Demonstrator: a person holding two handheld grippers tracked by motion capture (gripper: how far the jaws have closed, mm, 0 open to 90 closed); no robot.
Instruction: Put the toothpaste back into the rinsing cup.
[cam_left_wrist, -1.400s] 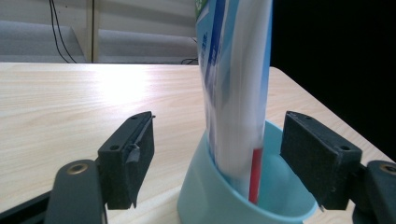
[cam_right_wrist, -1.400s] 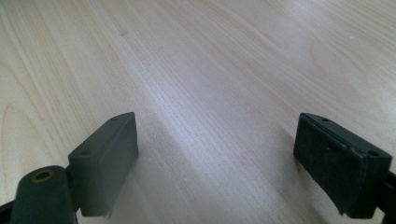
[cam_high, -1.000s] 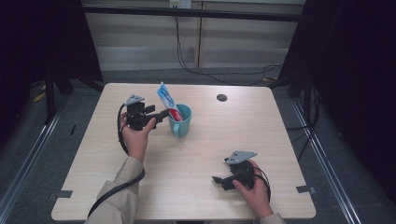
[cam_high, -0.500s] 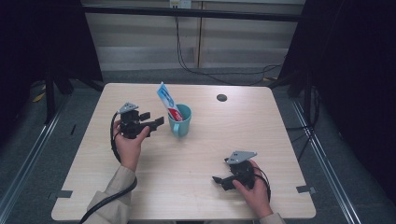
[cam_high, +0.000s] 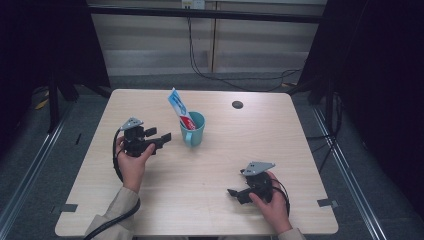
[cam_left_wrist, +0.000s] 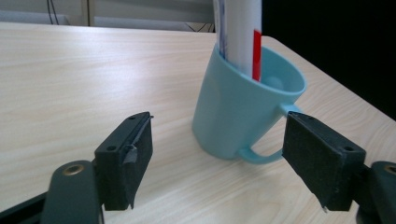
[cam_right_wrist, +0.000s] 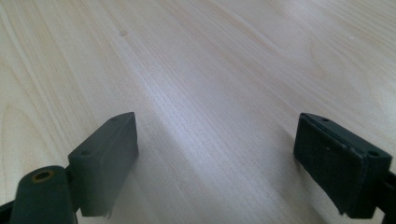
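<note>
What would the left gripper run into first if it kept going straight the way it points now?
Most likely the light blue mug. The left gripper is open and points at it across bare table; in the left gripper view the mug sits between the jaws, handle toward the right one, with a toothpaste tube standing inside. Depth is uncertain.

A light blue mug (cam_high: 194, 129) stands upright on the pale wooden table (cam_high: 210, 200), a little left of its middle and toward the far side, its handle turned to the near left in the high view and toward the camera in the left gripper view (cam_left_wrist: 243, 112). A toothpaste tube (cam_high: 179, 109), white and blue with a red band near its lower end, stands inside the mug and leans up and to the far left, its upper part rising well above the rim. In the left gripper view the tube (cam_left_wrist: 239, 35) rests against the mug's inner wall at the left side of the opening.
</note>
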